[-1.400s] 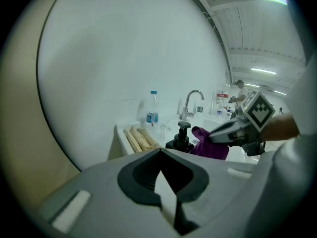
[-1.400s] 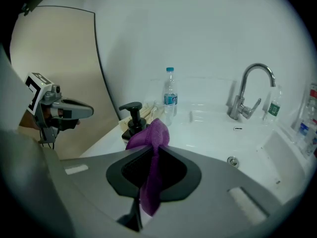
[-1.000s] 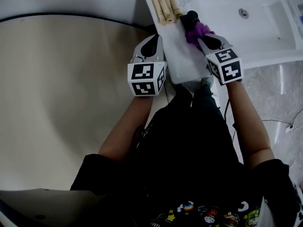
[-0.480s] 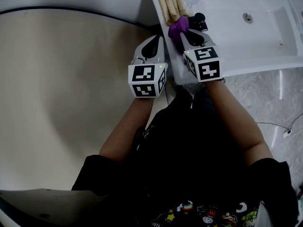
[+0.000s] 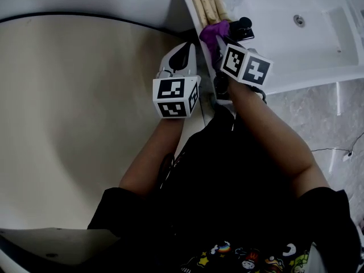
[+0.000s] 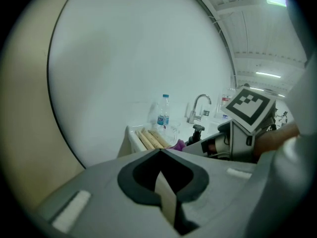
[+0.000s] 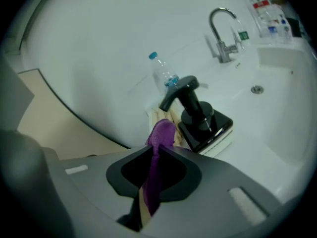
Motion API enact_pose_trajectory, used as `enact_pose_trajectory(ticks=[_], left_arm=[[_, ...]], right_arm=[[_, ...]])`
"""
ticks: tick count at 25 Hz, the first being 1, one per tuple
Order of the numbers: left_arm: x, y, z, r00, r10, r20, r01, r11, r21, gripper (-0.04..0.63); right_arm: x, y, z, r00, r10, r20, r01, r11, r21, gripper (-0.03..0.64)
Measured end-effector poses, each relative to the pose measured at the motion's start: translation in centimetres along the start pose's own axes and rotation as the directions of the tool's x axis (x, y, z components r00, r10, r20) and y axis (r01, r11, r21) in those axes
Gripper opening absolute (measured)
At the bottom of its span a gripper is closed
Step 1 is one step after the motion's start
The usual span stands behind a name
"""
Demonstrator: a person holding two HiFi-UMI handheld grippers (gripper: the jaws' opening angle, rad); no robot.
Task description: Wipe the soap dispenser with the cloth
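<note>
The soap dispenser (image 7: 200, 120) is a black square bottle with a black pump, standing on the white counter; it also shows as a dark pump head (image 5: 244, 27) in the head view. My right gripper (image 7: 157, 155) is shut on a purple cloth (image 7: 159, 148), whose free end pokes up just left of the dispenser's base. From above the purple cloth (image 5: 213, 32) sits at the right gripper (image 5: 223, 38) tips, beside the pump. My left gripper (image 5: 182, 58) hangs off the counter's left edge, shut with nothing in it. In the left gripper view the left gripper (image 6: 159, 175) has its jaws together.
Pale wooden sticks (image 5: 206, 1) lie at the counter's left end behind the dispenser. A clear water bottle (image 7: 163, 73) stands by the wall, a chrome tap (image 7: 220, 31) and sink basin (image 5: 318, 21) lie to the right. Beige floor (image 5: 74, 124) spreads left.
My right gripper with the cloth has swung left across the dispenser, from its right side to its left side, and turned its marker cube. The left gripper has stayed put.
</note>
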State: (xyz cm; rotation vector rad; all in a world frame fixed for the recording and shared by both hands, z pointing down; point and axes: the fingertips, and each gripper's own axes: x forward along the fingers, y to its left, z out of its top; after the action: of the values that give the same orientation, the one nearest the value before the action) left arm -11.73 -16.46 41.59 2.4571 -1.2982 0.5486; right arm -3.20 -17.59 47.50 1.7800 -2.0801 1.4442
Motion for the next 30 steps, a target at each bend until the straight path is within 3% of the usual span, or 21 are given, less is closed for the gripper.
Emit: enact_pose_trajectory(ticks=[5,15,23,30], left_arm=[[0.8,0.5,-0.3,1.000,-0.025,-0.003,0.025,1.000,0.006,0.000],[2.0,-0.9,0.3,0.998,-0.060,0.004,0.060,0.998,0.004,0.000],[2.8,-2.5,-0.1,0.998,-0.058,0.000,0.058,0.998,-0.012,0.000],[3.8,-5.1,0.0,0.999,-0.051,-0.001,0.051,0.999,-0.015,0.000]], right_arm=[[0.4,-2.3,-0.5,1.000,-0.025,-0.014,0.027,0.985,0.173,0.055],[-3.5,-5.7,-1.5,0.998,-0.050,-0.035,0.056,0.980,0.189,0.055],[-5.8,-9.0,1.3,0.994,-0.109,0.021,0.110,0.994,-0.019,0.055],[-6.5,-10.5,3.3,0.995,-0.094,0.033,0.097,0.991,-0.092,0.055]])
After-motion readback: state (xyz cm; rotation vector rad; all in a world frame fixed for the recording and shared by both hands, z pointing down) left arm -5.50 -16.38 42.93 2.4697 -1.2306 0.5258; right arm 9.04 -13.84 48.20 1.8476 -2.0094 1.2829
